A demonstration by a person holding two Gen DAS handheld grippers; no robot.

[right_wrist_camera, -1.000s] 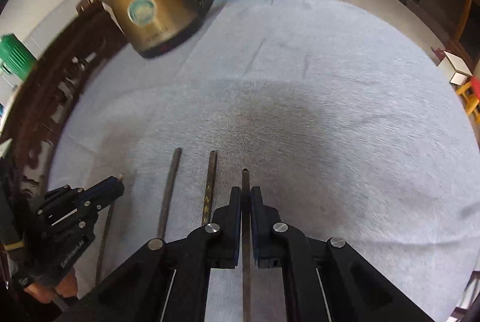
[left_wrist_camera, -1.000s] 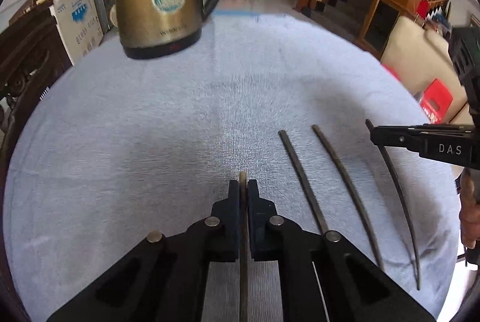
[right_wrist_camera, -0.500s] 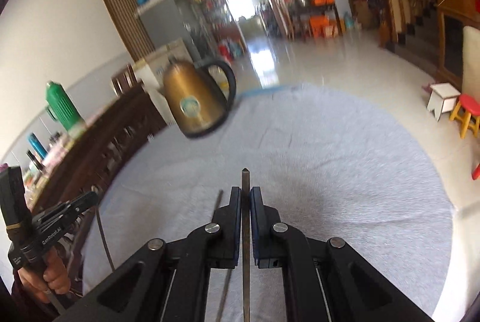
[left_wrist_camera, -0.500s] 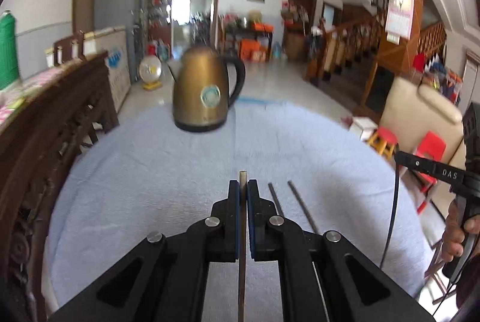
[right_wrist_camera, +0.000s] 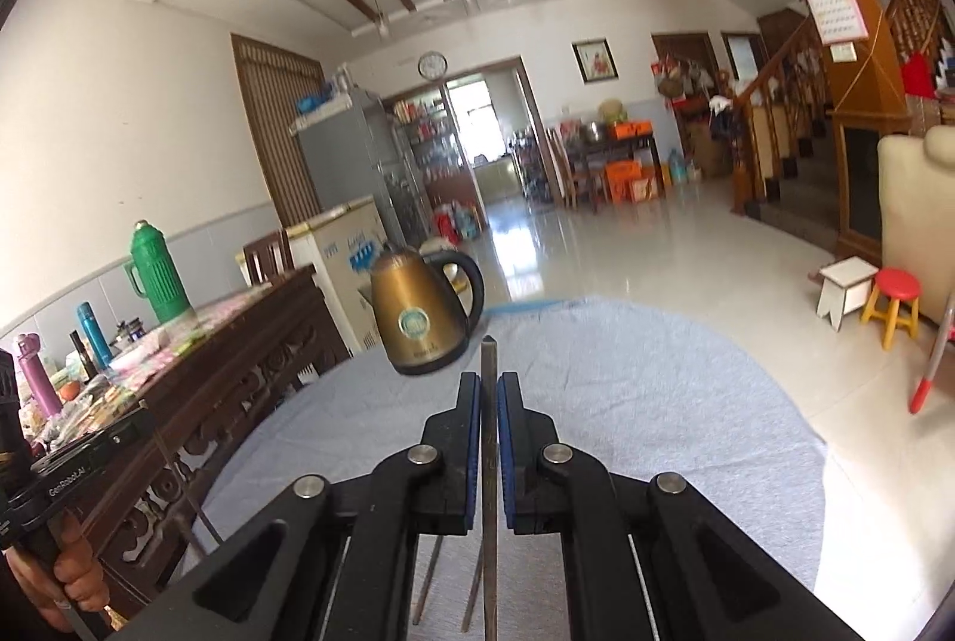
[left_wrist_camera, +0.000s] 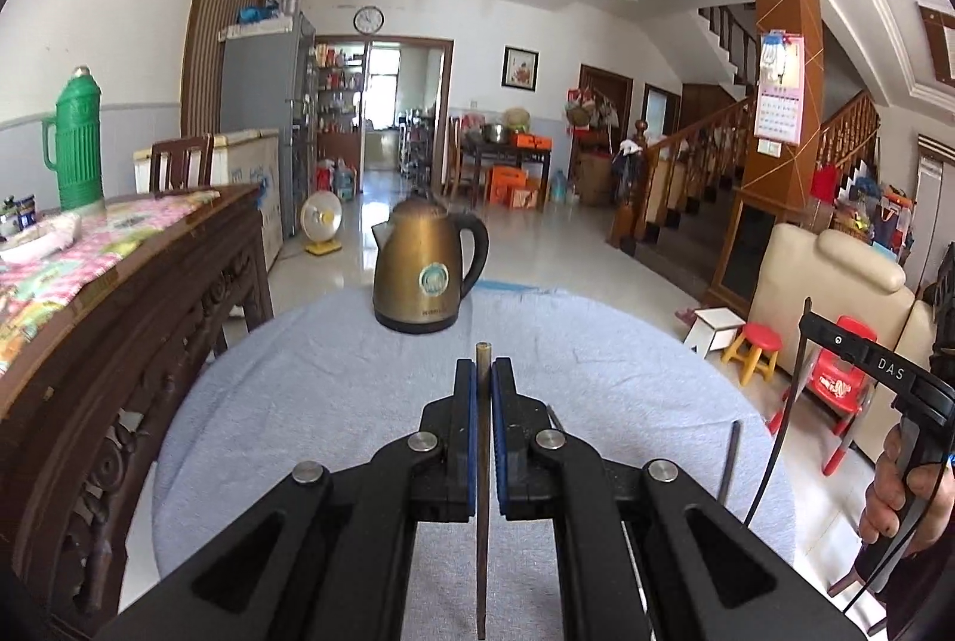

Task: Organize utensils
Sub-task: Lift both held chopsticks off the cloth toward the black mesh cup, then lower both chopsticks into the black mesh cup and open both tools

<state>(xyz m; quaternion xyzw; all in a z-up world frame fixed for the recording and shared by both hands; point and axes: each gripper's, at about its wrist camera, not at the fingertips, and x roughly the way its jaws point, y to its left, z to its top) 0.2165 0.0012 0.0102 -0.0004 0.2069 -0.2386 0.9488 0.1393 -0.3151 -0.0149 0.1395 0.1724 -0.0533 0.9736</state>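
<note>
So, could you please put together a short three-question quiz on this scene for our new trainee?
1. True or false: the left gripper is shut on a chopstick.
2. What does the right gripper hold? A) a spoon B) a thin dark chopstick C) nothing
3. Fill in: the gold kettle stands upright at the far side of the ___ tablecloth.

Key: 1 true; 2 B; 3 light blue. Two more chopsticks lie on the cloth below the right gripper.
</note>
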